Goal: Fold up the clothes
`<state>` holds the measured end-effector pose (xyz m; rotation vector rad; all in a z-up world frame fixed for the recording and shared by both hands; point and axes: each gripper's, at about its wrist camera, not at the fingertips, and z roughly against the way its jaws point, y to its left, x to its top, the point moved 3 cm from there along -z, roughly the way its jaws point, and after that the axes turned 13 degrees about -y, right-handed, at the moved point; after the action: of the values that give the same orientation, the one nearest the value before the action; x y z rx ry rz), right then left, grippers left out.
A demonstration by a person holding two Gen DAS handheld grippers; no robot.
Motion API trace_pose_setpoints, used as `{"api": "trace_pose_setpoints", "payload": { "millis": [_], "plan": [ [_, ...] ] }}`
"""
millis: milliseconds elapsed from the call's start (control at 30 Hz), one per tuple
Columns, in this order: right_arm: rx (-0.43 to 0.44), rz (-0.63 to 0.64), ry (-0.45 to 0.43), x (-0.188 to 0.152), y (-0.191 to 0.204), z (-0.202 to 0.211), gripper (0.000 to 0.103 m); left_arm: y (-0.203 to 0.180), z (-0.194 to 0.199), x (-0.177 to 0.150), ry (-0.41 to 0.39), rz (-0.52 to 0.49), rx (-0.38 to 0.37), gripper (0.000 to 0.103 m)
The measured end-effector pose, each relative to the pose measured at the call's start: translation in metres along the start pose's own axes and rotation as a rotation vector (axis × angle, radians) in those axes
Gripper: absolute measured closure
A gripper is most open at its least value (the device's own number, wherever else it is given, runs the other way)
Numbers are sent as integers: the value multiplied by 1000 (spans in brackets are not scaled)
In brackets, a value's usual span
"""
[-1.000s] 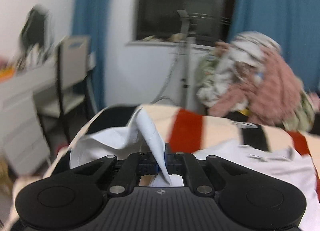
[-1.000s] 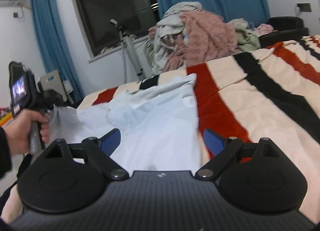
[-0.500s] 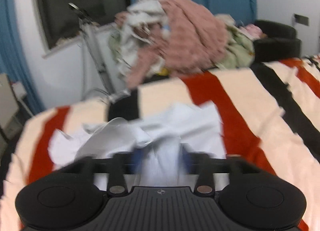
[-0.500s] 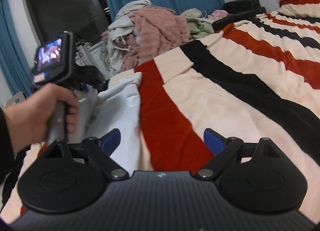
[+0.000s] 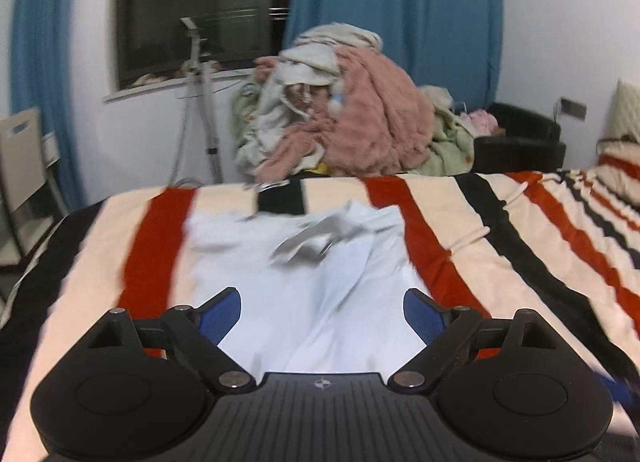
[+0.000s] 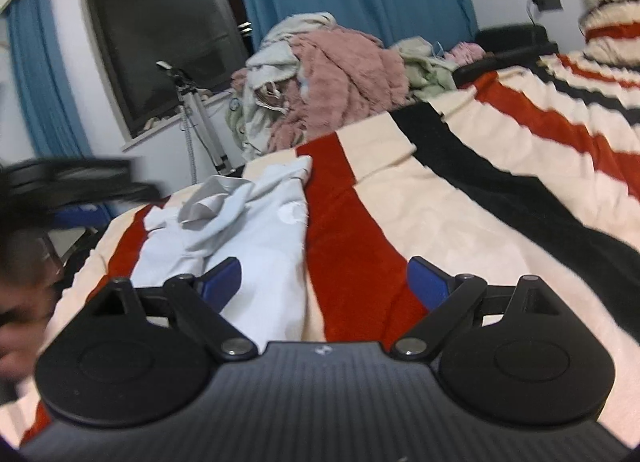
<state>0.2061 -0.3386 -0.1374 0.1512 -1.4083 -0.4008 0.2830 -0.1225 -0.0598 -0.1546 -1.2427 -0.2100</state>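
A pale blue shirt [image 5: 304, 286] lies on the striped bed cover, its far end rumpled and folded over. My left gripper [image 5: 322, 312] is open and empty, just above the shirt's near part. In the right wrist view the same shirt [image 6: 244, 238] lies at the left, and my right gripper [image 6: 324, 282] is open and empty above the shirt's right edge and a red stripe. The left gripper shows there only as a dark blur [image 6: 76, 178] at the far left.
The bed cover [image 5: 500, 246] has cream, red and black stripes. A heap of pink, white and green laundry [image 5: 352, 118] stands beyond the bed's far edge. A metal stand [image 5: 200, 102] and a chair [image 5: 20, 158] are on the left. A pillow [image 6: 612, 26] lies far right.
My left gripper has let go of the shirt fold it held, opened, and swung right to face along the bed. The shirt now lies flatter. My right gripper stayed open and turned.
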Motion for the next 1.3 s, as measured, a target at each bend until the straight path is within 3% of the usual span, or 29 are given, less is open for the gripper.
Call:
{"api": "trace_pose_setpoints", "payload": {
  "millis": [200,333,400,500,600,633,767,933,1033,1100,1133,1267,1300],
  "plan": [
    [48,68,-14,4,17,22,12,48,135,-47,13,127,45,11],
    [105,91,26,4,27,46,12,76,185,-82,47,191,88,11],
    [143,98,55,5,34,62,12,93,198,-89,81,257,90,11],
    [228,99,85,3,52,89,12,121,216,-87,70,344,126,11],
    [338,121,134,-6,80,111,27,152,239,-77,2,414,133,10],
    [372,130,155,-13,91,117,28,161,245,-74,-19,418,145,10],
    [557,148,300,-48,148,137,31,207,260,-68,-75,454,250,9],
    [750,240,444,-88,229,145,32,260,263,-73,-90,589,338,9],
    [797,293,565,-116,265,136,33,277,261,-79,-87,625,367,9],
    [781,346,600,-132,277,130,33,281,257,-81,-80,629,384,9],
    [767,373,609,-139,281,127,38,279,253,-82,-79,628,386,9],
    [701,429,555,-143,279,128,93,273,246,-84,-70,617,380,9],
    [699,400,526,-135,273,133,94,268,244,-83,-72,608,375,9]
  ]
}}
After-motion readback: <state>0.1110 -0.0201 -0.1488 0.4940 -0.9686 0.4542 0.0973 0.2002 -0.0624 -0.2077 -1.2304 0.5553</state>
